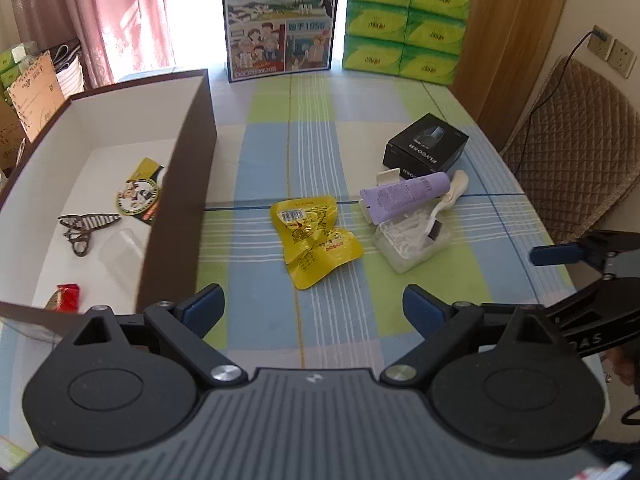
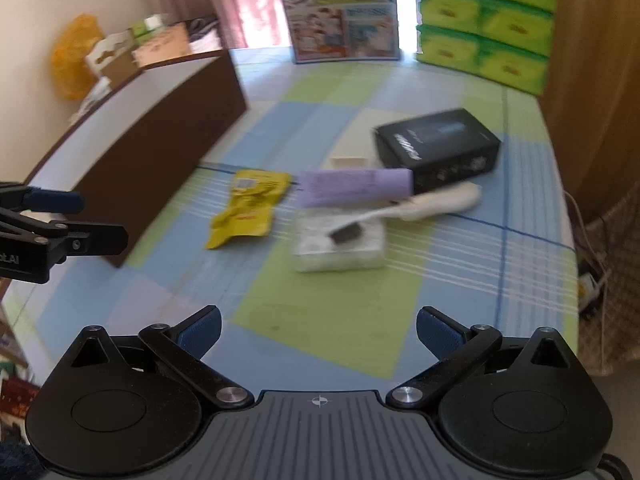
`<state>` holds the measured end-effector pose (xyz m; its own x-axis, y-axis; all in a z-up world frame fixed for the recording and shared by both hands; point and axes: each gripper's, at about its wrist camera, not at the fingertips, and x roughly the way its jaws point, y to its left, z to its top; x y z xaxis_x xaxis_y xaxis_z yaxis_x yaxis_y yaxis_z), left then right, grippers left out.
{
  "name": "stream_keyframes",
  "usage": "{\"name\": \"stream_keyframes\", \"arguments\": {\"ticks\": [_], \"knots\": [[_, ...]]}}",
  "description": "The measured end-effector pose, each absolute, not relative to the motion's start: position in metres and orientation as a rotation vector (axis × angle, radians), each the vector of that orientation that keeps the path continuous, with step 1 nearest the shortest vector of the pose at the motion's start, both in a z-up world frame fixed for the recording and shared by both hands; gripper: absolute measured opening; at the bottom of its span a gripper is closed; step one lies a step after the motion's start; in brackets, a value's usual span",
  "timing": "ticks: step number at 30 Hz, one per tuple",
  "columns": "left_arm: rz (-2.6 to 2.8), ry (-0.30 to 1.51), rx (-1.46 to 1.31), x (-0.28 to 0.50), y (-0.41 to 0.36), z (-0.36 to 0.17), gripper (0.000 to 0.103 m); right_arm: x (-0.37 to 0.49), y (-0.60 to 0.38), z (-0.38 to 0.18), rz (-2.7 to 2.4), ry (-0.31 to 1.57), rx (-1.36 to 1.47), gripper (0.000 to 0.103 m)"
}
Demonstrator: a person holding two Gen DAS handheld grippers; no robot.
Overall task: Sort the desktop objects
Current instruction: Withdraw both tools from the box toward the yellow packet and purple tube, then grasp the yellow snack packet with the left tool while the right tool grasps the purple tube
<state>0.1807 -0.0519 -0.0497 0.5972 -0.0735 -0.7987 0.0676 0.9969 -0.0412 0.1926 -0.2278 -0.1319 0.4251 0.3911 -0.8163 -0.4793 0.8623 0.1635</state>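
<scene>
Nearest the left wrist camera, the left gripper [image 1: 312, 306] hangs over the checked tablecloth [image 1: 260, 152] with its jaws spread wide and nothing between them. The right gripper [image 2: 318, 330] is the same – jaws far apart, empty – above a green square of the cloth.

Just beyond the left gripper lies a crumpled yellow snack packet [image 1: 314, 240], flat on the cloth and clear of its neighbours. To its right sits a clear plastic box of floss picks [image 1: 408, 242] with a white brush [image 1: 444, 200] resting across its top, dark bristles down on the lid. A purple tube [image 1: 404, 196] lies just behind the box, touching the brush (the right wrist view is blurred, but the same order shows there). Behind the tube stands a black carton [image 1: 426, 146].

Left of the packet, the brown-walled open box [image 1: 180, 184] holds a metal hair claw [image 1: 86, 228], a round-badged card [image 1: 140, 196], a clear cup on its side [image 1: 120, 248] and a red wrapper [image 1: 66, 296].

At the far edge stand a milk carton [image 1: 280, 20] and stacked green tissue packs [image 1: 404, 20].
</scene>
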Motion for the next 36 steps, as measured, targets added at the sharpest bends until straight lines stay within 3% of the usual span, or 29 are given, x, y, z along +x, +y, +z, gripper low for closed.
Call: {"name": "stream_keyframes", "arguments": {"ticks": [9,24,29,36], "knots": [[-0.076,0.975,0.019,0.242,-0.058,-0.090,0.092,0.227,-0.265,-0.148,0.363,1.044,0.018,0.101],[-0.029,1.073,0.034,0.333,-0.056,-0.158,0.081,0.274,-0.297,-0.157,0.182,1.054,0.191,0.101],[-0.069,1.062,0.008,0.331,-0.050,-0.168,0.063,0.284,-0.285,-0.154,0.229,1.014,0.220,0.101],[-0.026,1.031,0.001,0.305,-0.040,-0.168,0.056,0.290,-0.240,-0.152,0.419,0.957,0.120,0.101]]}}
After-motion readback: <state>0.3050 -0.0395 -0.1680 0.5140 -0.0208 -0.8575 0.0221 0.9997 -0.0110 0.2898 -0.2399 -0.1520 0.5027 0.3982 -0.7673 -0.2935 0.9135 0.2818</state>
